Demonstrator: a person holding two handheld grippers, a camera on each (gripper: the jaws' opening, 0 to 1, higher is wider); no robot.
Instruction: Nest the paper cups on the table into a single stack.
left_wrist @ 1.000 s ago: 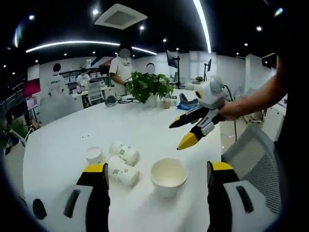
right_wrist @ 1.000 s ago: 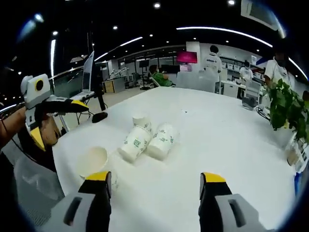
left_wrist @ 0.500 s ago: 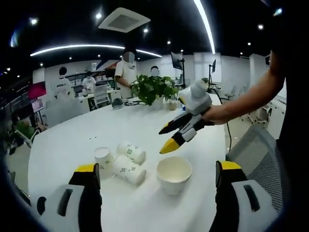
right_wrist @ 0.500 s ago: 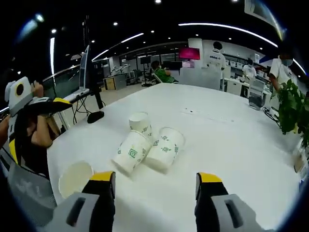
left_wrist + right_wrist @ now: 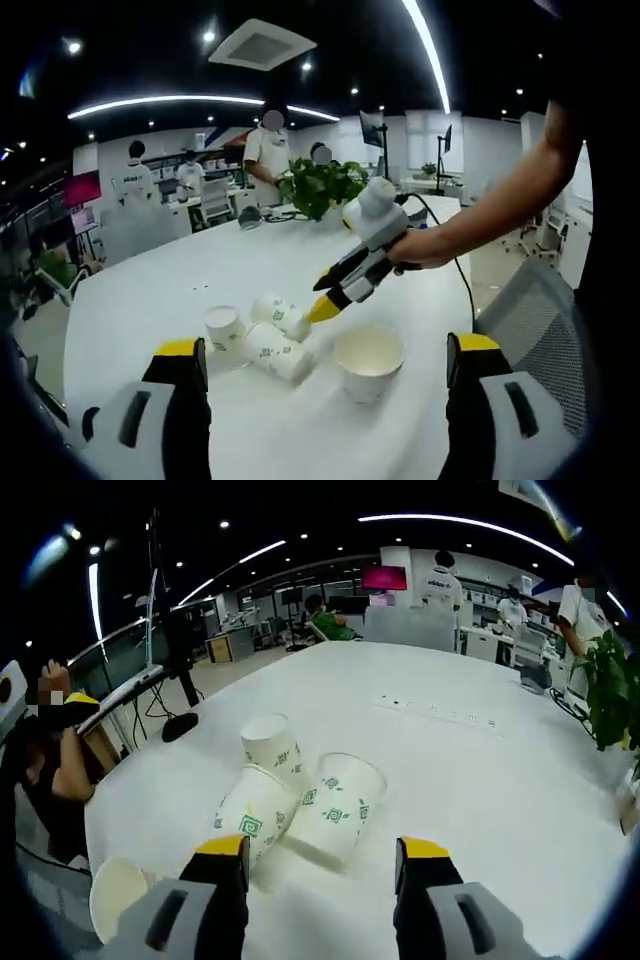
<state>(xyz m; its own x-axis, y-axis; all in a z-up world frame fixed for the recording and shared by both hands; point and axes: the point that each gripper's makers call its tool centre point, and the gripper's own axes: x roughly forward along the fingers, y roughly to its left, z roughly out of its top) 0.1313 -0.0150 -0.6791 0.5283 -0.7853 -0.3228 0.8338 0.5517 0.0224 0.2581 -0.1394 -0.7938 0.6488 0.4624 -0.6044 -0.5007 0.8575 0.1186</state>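
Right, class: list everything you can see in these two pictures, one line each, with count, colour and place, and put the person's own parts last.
Printed paper cups: three, white with green marks; two on their sides touching, one standing upside down behind them, on the table.
Plain paper cup: one, white, upright and open, apart from the other three, near the table edge.
Table: one, white, broad, under all the cups.
Potted plant: one, green, at the table's far side.
People: several, in white tops, standing in the background.
Right tongs: one pair, yellow-tipped, open, low over the lying cups, held in a hand.
Left tongs: one pair, yellow-tipped, open, holding nothing, facing the plain cup.
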